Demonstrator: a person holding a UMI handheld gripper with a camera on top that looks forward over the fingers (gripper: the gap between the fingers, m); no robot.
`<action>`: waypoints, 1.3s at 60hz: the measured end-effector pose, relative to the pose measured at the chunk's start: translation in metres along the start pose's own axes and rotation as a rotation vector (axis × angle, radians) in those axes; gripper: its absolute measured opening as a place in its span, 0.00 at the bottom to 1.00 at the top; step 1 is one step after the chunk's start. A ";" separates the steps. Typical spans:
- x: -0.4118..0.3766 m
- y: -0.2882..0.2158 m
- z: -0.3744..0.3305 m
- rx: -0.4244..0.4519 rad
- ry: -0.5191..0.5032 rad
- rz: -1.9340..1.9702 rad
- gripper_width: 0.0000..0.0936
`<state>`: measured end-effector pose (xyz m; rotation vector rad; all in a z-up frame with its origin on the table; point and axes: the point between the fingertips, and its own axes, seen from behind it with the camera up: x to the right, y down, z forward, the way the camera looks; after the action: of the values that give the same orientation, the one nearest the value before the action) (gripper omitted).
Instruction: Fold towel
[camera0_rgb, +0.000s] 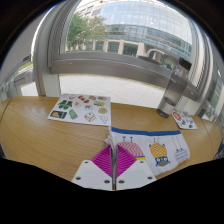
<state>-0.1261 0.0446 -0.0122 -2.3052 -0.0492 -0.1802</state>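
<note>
The jaws (118, 160) stand nearly closed, magenta pads almost together, with nothing visibly clamped. Just ahead of them a patterned towel (152, 148) lies flat on the wooden worktop (30, 130). A second printed towel (80, 109) lies farther off, below a large window (130, 30).

Tool-mounted view (117, 165) over table (40, 135), windowward
</note>
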 end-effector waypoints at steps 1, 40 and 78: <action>-0.001 0.000 0.000 0.000 -0.004 0.005 0.03; 0.078 -0.079 -0.072 0.160 -0.374 0.204 0.03; 0.272 -0.018 -0.019 0.187 -0.147 0.080 0.74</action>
<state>0.1395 0.0365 0.0532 -2.1260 -0.0459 0.0344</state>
